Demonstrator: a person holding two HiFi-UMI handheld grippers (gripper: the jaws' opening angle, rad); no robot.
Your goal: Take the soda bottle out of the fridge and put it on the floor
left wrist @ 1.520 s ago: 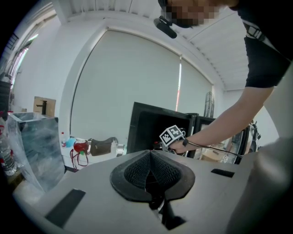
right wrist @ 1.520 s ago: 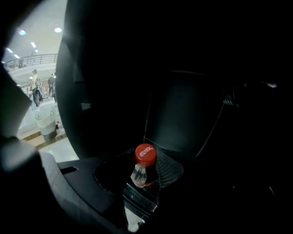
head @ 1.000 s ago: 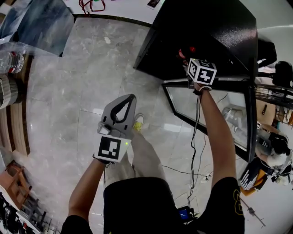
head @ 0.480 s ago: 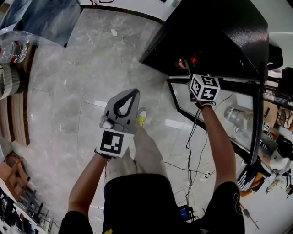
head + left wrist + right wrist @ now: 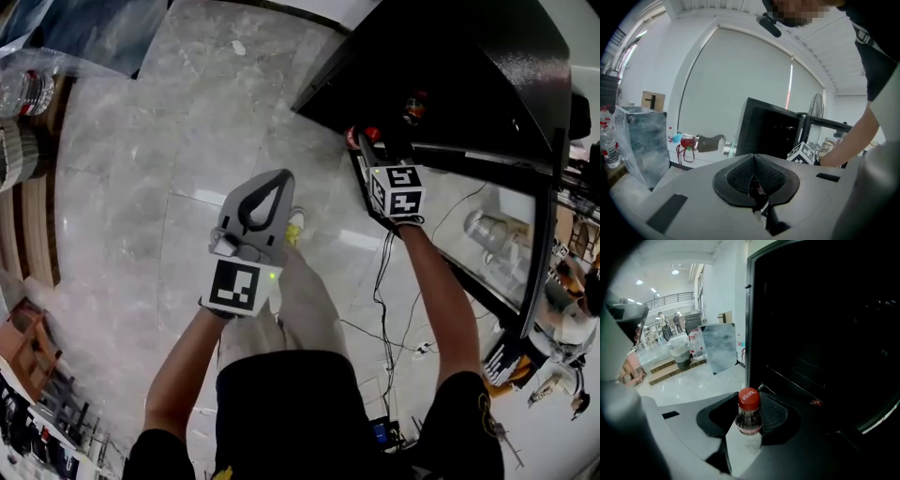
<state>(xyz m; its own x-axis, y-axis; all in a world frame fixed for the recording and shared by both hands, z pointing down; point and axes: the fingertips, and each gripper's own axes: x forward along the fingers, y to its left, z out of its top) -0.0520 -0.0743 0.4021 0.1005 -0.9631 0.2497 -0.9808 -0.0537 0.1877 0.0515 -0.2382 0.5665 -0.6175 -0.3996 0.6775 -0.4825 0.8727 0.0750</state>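
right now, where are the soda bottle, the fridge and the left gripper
soda bottle (image 5: 749, 419), right gripper view, clear neck just below the red cap
fridge (image 5: 450, 75), head view, black outer casing
left gripper (image 5: 278, 178), head view, tip where its closed fingers meet

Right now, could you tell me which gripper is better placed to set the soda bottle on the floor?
Right. The right gripper grips the soda bottle by its neck at the open fridge; the left gripper is shut, empty, off over the floor.
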